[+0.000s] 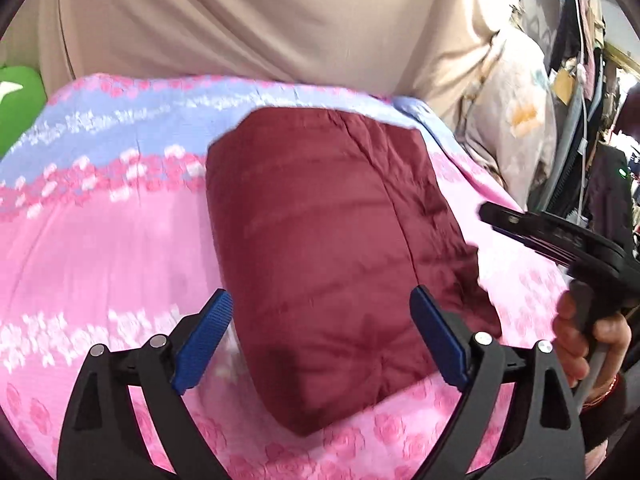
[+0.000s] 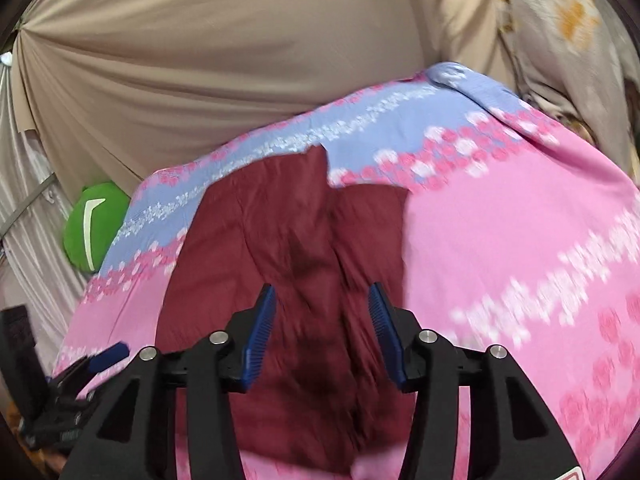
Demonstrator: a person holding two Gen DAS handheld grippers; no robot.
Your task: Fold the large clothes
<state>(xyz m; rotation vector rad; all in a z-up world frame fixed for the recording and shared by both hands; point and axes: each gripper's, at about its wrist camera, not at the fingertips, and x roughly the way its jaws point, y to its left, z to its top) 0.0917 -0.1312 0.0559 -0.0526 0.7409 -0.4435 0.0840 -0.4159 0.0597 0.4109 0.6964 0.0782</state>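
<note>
The maroon quilted garment (image 1: 332,264) lay folded into a compact block on the pink-and-blue floral bedsheet (image 1: 100,240), which served as landmark: the block sat near the sheet's middle, its far end reaching the blue band (image 1: 120,128). Judged step: a fold just laid down, both tools off the cloth. The left gripper (image 1: 322,344) hovered over the block's near end, its fingers (image 1: 204,336) wide apart, nothing pinched. The right gripper (image 2: 322,336) hung above the block's centre crease, fingers (image 2: 260,336) partly apart, not touching fabric as far as the blur allowed; no grip. The block's long axis ran from the sheet's near edge toward the blue band, slightly skewed in the left wrist view; collar or hem end could not be told. Next move likely called for pinching a short edge with both tools and doubling it over, or flattening the puffy top.
</note>
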